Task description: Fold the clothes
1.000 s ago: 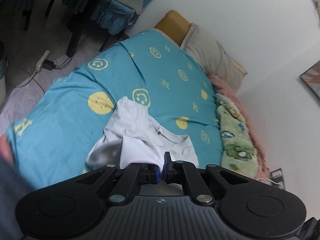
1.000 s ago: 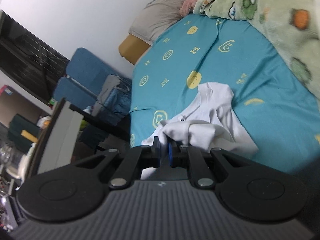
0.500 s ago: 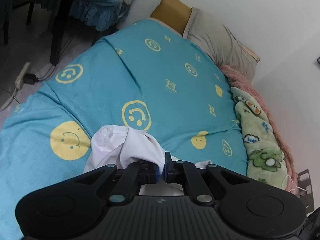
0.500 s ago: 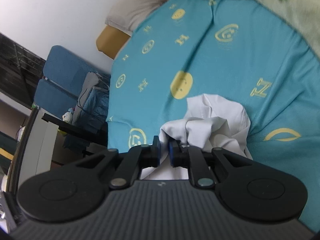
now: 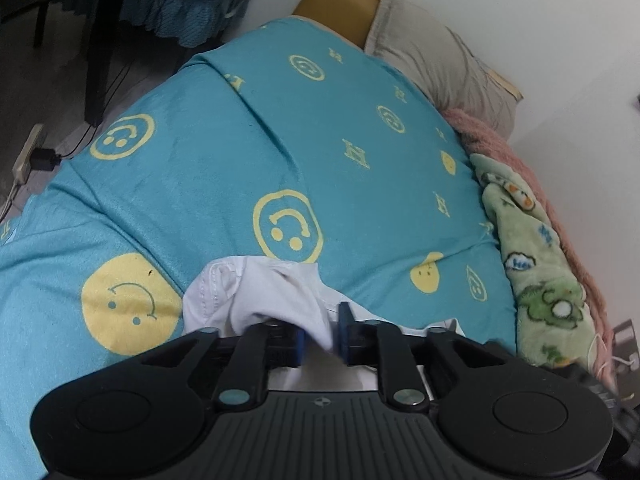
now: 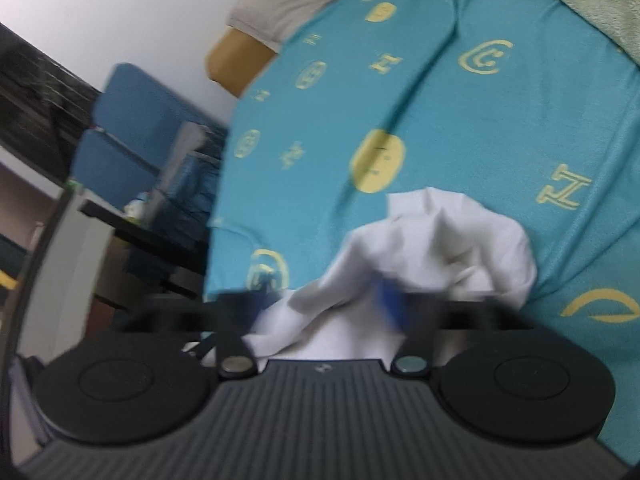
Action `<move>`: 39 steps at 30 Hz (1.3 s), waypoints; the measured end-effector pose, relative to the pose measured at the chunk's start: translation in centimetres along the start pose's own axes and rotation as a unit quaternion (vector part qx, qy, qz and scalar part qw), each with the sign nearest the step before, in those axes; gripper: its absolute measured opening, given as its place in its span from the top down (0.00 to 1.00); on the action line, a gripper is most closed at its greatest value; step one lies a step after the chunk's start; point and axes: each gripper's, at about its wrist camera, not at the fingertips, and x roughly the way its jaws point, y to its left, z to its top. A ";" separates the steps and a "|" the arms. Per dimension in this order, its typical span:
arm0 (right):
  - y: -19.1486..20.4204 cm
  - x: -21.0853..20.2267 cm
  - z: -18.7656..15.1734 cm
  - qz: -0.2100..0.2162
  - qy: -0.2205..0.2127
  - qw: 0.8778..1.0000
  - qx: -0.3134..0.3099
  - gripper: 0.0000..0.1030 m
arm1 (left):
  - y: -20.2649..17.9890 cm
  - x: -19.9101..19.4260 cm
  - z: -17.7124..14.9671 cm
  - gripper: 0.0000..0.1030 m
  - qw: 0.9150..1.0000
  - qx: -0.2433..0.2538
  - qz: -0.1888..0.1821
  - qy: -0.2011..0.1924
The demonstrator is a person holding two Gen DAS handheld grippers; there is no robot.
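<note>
A white garment (image 5: 256,296) lies bunched on the teal smiley-print bed cover (image 5: 280,152). In the left wrist view my left gripper (image 5: 322,336) has its jaws slightly parted, with a fold of the white cloth hanging between them. In the right wrist view the garment (image 6: 440,240) is crumpled in front of my right gripper (image 6: 324,312), whose jaws stand wide apart and blurred, with cloth draped over and between them.
A beige pillow (image 5: 436,60) and a mustard cushion (image 5: 336,0) lie at the bed's head. A green cartoon blanket (image 5: 532,256) and a pink one run along the wall side. A blue chair (image 6: 132,136) and a black table (image 6: 152,236) stand beside the bed.
Both grippers were shut on the white garment and carried it over the bed. Now the right jaws have sprung wide open and the left jaws have parted a little; the cloth sags.
</note>
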 end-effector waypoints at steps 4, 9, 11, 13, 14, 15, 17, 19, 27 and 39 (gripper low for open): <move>1.1 -1.4 -0.9 0.012 -0.018 0.999 -0.040 0.17 | -1.6 -0.9 -0.9 0.29 0.998 0.065 0.013 -0.023; 2.0 -0.6 -1.1 -0.043 -0.021 0.991 -0.123 0.52 | -3.4 0.0 -1.9 0.27 0.986 0.152 0.063 -0.028; 1.7 0.9 -0.8 -0.069 -0.014 0.987 -0.143 0.67 | -3.4 0.9 -2.0 0.27 0.983 0.165 0.078 -0.025; 1.4 2.4 -0.5 -0.094 -0.007 0.982 -0.162 0.74 | -3.2 1.9 -2.0 0.27 0.981 0.170 0.089 -0.020; 1.3 3.1 -0.4 -0.107 -0.004 0.979 -0.171 0.74 | -3.2 2.4 -1.9 0.27 0.981 0.171 0.092 -0.017; 1.1 3.9 -0.2 -0.120 0.000 0.976 -0.181 0.74 | -3.1 2.9 -1.9 0.27 0.981 0.171 0.095 -0.015; 0.8 4.9 -0.2 -0.136 0.007 0.972 -0.193 0.75 | -2.8 3.7 -2.0 0.28 0.980 0.172 0.102 -0.010; 0.7 4.9 -0.5 -0.140 0.009 0.970 -0.199 0.75 | -2.8 3.8 -2.2 0.28 0.979 0.174 0.106 -0.010; 2.6 0.5 -2.8 -0.137 0.004 0.967 -0.216 0.71 | -3.8 -1.1 -5.3 0.28 0.977 0.184 0.100 -0.027; 2.5 -1.9 -6.8 -0.172 0.049 0.955 -0.236 0.71 | -4.0 -5.0 -9.4 0.28 0.972 0.201 0.125 -0.002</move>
